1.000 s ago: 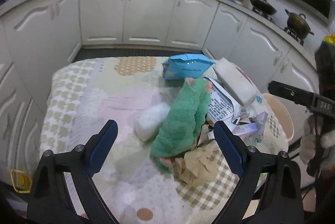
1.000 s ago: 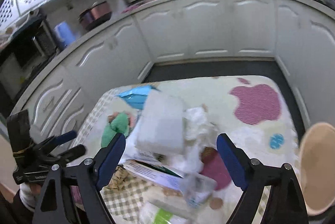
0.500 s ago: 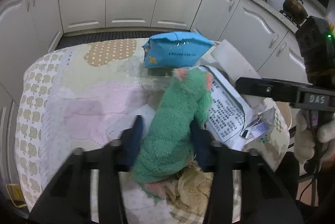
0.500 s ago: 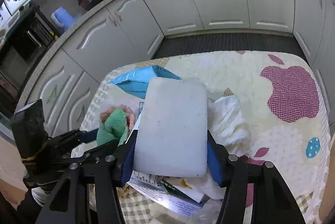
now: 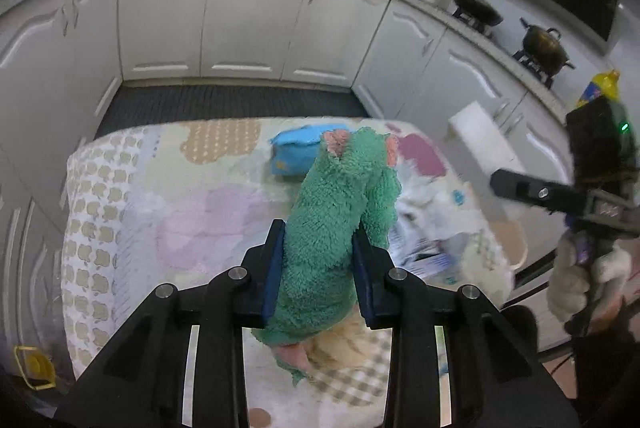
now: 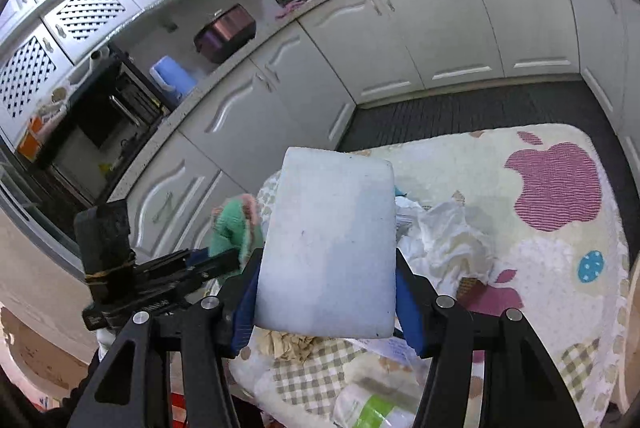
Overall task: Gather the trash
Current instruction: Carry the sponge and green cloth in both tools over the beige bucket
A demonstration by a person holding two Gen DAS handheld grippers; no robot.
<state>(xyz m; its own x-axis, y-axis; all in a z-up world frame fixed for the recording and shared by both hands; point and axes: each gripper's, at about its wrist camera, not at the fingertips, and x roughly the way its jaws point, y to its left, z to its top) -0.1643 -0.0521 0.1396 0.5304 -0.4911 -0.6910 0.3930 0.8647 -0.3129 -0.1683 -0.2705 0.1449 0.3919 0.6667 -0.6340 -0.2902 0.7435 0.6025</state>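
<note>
Gripping two items at once. My left gripper (image 5: 318,270) has just closed on the green fuzzy cloth (image 5: 340,220); blue pads press into both its sides, and the cloth stands up between the fingers with pink patches at top and bottom. Looks clear of the table (image 5: 120,211) except maybe the lowest end, can't tell there.

My right gripper (image 6: 326,302) has just clamped the white foam block (image 6: 332,244) across its width, lower end between the pads, the rest sticking out forward, tilted up over the table edge.

On the patterned tablecloth: blue packet (image 5: 294,151) just behind the cloth, crumpled white tissue (image 6: 448,240) right of the foam block, crumpled brown paper (image 6: 286,342) under it near the front edge, printed leaflet (image 5: 420,256) blurred at right. A green-and-white wrapper (image 6: 372,408) lies at the near edge.

Each gripper shows in the other's camera, side by side, not touching.
</note>
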